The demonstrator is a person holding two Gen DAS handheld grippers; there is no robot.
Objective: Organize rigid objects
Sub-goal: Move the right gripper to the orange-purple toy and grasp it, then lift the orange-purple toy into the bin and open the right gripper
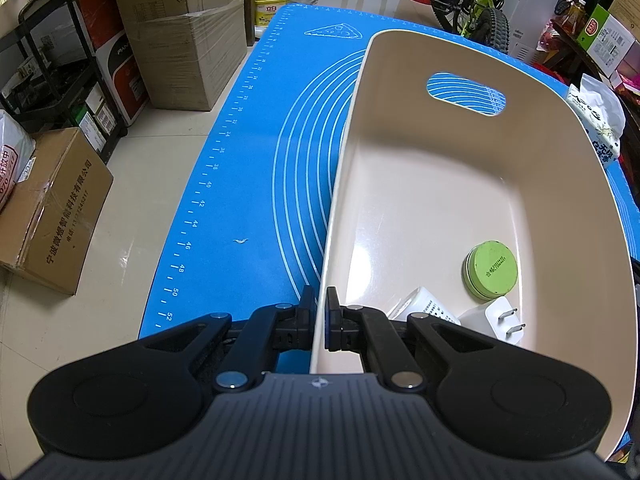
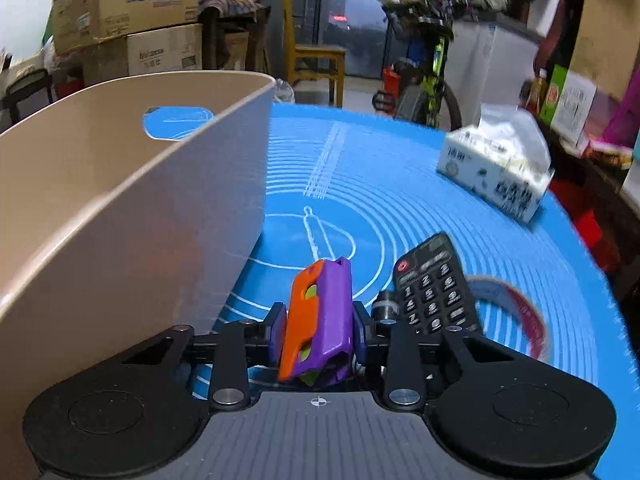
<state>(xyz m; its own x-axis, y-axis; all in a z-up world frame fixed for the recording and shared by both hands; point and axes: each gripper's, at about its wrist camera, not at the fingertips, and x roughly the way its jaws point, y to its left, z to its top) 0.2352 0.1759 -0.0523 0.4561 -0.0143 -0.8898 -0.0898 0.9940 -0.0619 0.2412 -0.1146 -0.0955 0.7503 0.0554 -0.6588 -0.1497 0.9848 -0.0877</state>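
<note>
Orange-and-purple plastic toy (image 2: 318,320) clamped in right gripper (image 2: 319,330), left gripper (image 1: 319,312) pinching beige plastic bin (image 1: 460,184) wall; slip risk on lifting over rim.

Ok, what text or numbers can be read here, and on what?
"40" to "52": ruler on the blue mat.
"有限公司": cardboard box on the floor.
"立白": yellow bottle.
"合格": green tin in the basket; its digits are too small.
"1", "2": remote keys.
Tissue pack print: blurred, unreadable.
</note>
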